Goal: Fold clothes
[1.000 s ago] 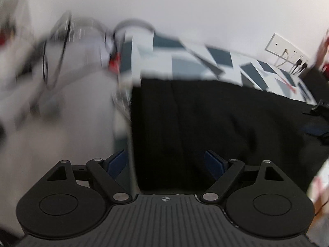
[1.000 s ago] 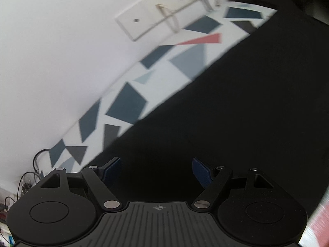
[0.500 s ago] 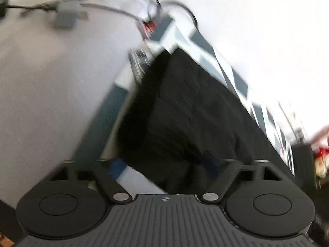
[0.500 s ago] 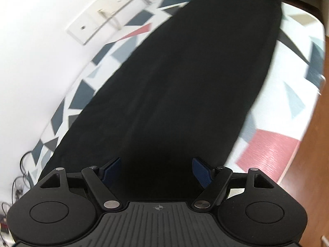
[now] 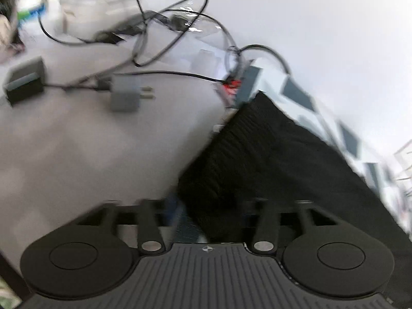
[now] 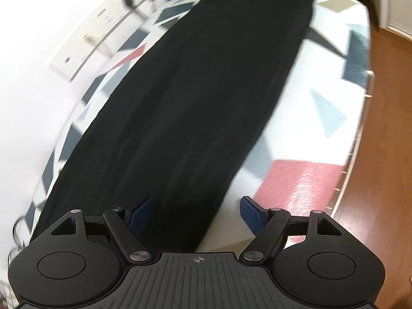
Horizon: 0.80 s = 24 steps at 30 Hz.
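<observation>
Right gripper (image 6: 197, 212) is standing wide, gripping nothing, over the near end of the black garment (image 6: 195, 97). Left gripper (image 5: 209, 206) is opening, blurred, at the garment's corner. Garment is lying lengthwise on the patterned cloth (image 6: 322, 118).

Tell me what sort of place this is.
Probably a room at home or a small workroom. A long black garment lies on a surface covered in a white cloth with grey and red geometric patches. White wall sockets and tangled black cables are close by.
</observation>
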Motion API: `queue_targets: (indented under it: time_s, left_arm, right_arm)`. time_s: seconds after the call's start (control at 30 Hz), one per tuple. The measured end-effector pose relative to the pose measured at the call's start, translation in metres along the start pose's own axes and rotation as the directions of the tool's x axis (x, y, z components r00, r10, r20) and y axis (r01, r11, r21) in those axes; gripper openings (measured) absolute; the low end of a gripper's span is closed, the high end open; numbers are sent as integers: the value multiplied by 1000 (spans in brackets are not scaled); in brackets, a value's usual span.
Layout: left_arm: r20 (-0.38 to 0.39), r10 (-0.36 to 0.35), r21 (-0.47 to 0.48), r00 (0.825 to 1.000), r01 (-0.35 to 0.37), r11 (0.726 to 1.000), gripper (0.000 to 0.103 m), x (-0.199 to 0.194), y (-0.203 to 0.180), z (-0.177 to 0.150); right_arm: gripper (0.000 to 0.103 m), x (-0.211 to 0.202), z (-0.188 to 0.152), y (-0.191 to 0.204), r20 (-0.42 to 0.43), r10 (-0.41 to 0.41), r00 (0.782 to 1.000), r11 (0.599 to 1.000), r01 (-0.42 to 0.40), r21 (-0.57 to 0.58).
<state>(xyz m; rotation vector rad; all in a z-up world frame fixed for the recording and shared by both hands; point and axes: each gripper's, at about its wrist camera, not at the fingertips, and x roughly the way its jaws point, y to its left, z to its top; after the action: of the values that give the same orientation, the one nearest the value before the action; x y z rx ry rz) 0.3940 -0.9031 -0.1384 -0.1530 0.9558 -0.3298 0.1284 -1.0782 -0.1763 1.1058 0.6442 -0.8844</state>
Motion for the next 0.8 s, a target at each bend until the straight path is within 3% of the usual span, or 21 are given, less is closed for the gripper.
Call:
queue_targets:
  time_s: [0.13, 0.23, 0.3, 0.4, 0.53, 0.67, 0.8]
  left_arm:
    - [119, 88, 97, 989, -100, 990, 81, -24, -25, 2]
    - [170, -16, 190, 985, -17, 982, 89, -41, -55, 0]
    - [169, -110, 274, 980, 61, 960, 96, -50, -80, -5]
    - [96, -227, 410, 969, 169, 896, 97, -53, -127, -25]
    - [-34, -261, 485, 965, 245, 840, 98, -35, -189, -67]
    - [-174, -191, 477, 966, 252, 842, 98, -5, -244, -111]
    - [-223, -104, 463, 969, 199, 864, 98, 0, -292, -150]
  right_arm:
    - [72, -10, 14, -24, 29, -15, 999, 992, 12, 125]
    - [72, -25, 27, -38, 85, -25, 996, 986, 10, 166]
    - [72, -35, 38, -45, 134, -26, 991, 987, 4, 160]
    - [72, -39, 59, -52, 194, -26, 981, 993, 2, 121]
    - [72, -36, 96, -62, 281, -13, 960, 998, -4, 58]
    - [72, -22, 153, -78, 346, -1, 938, 1000, 12, -29]
    - [63, -3, 208, -119, 336, 94, 937, 995, -104, 11]
